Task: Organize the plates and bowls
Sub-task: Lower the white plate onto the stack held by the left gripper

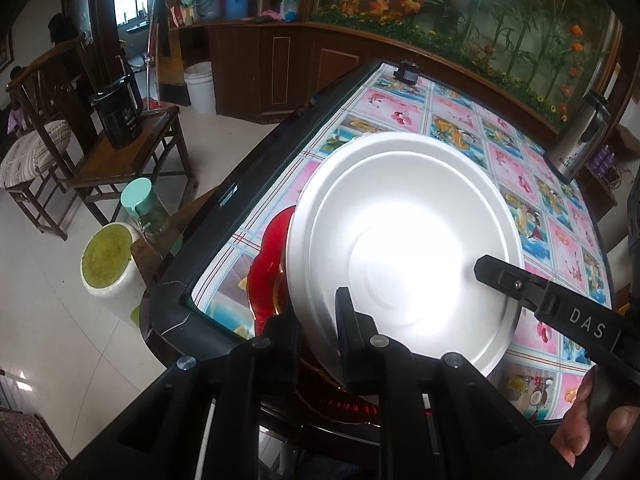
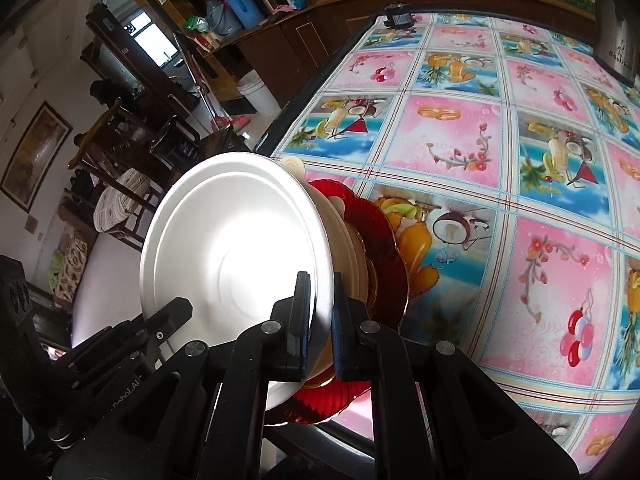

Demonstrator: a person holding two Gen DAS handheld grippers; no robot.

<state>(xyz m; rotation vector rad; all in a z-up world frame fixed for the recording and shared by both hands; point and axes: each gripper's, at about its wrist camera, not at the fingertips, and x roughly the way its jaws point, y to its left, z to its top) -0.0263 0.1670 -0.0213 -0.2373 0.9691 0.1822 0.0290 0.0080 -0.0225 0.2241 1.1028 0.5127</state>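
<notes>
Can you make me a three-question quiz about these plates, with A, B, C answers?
1. Where is the red glass plate?
A. On a chair
B. On the table, below the white plate
C. On the floor

2. What colour is the bucket on the floor?
A. White
B. Blue
C. Black

3. What are the right gripper jaws doing?
A. Standing wide open, empty
B. Holding a cup
C. Pinching the white plate's rim

Answers: 1 B, its red edge shows under the white plate; 2 A, it is plain white; 3 C, the rim sits between both jaws.

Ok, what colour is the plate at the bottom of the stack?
Translucent red, clearest in the right wrist view.
</notes>
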